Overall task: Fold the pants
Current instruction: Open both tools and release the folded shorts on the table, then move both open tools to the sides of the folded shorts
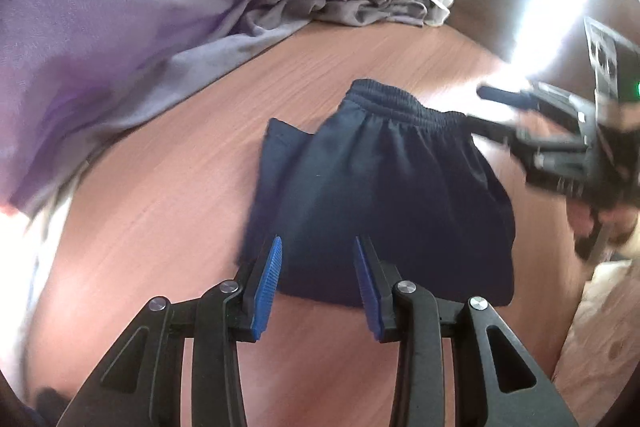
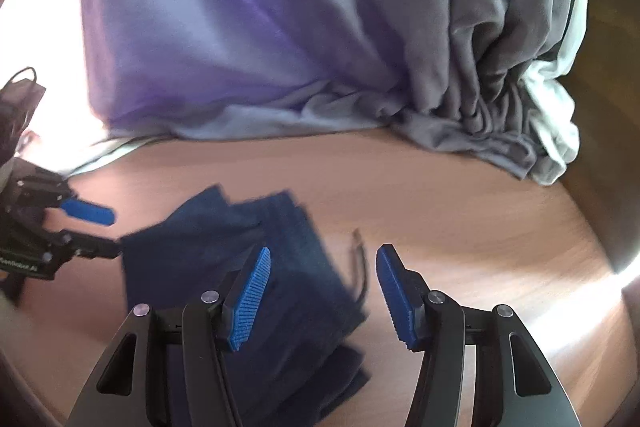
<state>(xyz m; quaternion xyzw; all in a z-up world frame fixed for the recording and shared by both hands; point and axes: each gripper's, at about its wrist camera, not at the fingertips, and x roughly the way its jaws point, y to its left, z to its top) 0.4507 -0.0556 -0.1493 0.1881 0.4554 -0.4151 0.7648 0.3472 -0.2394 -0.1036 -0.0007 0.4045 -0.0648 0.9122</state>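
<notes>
- Navy pants [image 1: 384,195]: folded into a compact stack, lying flat on the wooden surface [image 1: 168,211]; the elastic waistband [image 1: 404,105] forms the far edge in the left wrist view.
- Left claw [image 1: 318,247]: spread wide, its blue ribbed pads [image 1: 267,291] apart over the near edge of the pants, with nothing between them. In the right wrist view it appears at the left [image 2: 100,231], one finger just beside the edge of the folded cloth.
- Right claw [image 2: 324,259]: likewise wide open and holding nothing, poised over the pants [image 2: 224,267]. In the left wrist view it is blurred at the right [image 1: 480,107], near the waistband end.
- Drawstring [image 2: 358,267]: a thin cord trailing onto the wood beside the pants, between the right claw's pads.
- Curtain [image 2: 248,27]: purple-grey fabric, bunched where it meets the far edge of the surface.
</notes>
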